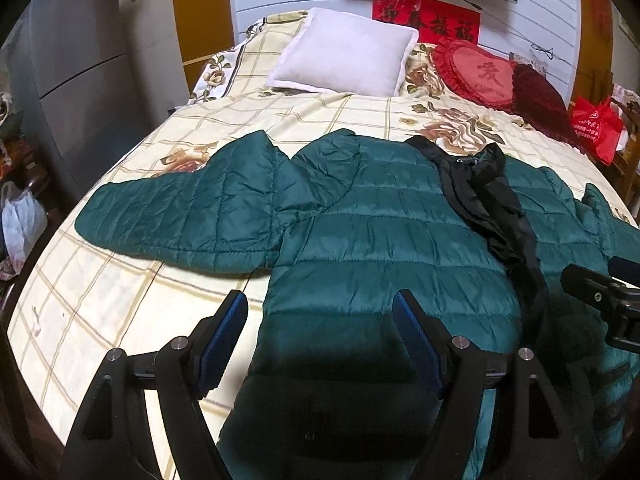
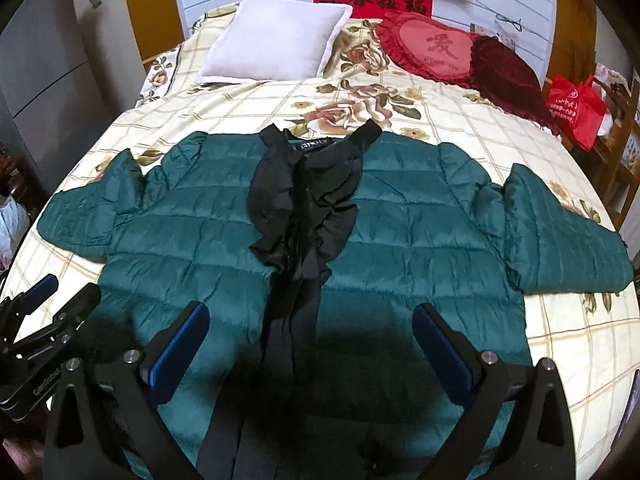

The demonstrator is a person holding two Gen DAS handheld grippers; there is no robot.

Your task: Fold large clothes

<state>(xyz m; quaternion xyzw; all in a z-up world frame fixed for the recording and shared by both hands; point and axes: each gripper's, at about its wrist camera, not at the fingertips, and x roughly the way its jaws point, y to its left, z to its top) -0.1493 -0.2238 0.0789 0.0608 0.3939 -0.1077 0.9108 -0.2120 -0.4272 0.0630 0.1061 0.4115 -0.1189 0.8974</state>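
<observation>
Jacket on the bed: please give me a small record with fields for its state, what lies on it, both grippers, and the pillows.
jacket: green quilted jacket, spread flat on the bed, both sleeves out to the sides
on jacket: black garment, down the middle
left gripper: open, above the jacket's hem, holds nothing
right gripper: open, above the hem, holds nothing
pillows: white pillow, red heart cushion, dark red cushion, at the head of the bed
folding: not yet begun
</observation>
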